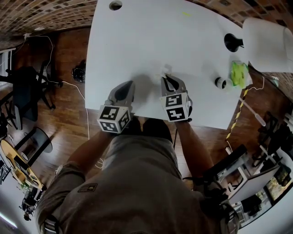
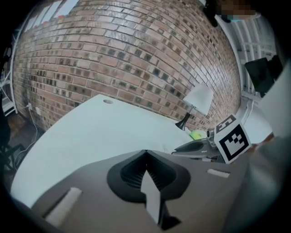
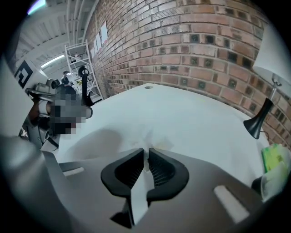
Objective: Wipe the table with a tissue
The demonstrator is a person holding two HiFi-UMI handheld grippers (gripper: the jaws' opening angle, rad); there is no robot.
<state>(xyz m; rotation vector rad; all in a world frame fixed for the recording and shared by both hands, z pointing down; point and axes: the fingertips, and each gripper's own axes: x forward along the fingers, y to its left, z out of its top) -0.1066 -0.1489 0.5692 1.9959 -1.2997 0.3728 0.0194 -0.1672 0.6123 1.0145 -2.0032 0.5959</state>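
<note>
The white table (image 1: 137, 41) fills the middle of the head view. A crumpled white tissue (image 1: 165, 70) lies pressed on it near the front edge. My right gripper (image 1: 167, 79) is shut on the tissue, and in the right gripper view the tissue (image 3: 149, 139) bunches out beyond the nearly closed jaws of that gripper (image 3: 146, 152). To its left, over the table's front edge, my left gripper (image 1: 129, 85) holds nothing. In the left gripper view the jaws of that gripper (image 2: 145, 153) meet at their tips, and the right gripper (image 2: 184, 147) lies to the right.
A lamp with a white shade (image 1: 268, 43) and black base (image 1: 232, 42) stands at the table's far right. Beside it are a green pack (image 1: 238, 73) and a small black-and-white object (image 1: 221, 82). A cable hole (image 1: 115, 5) sits at the back. A brick wall (image 2: 136, 59) runs behind.
</note>
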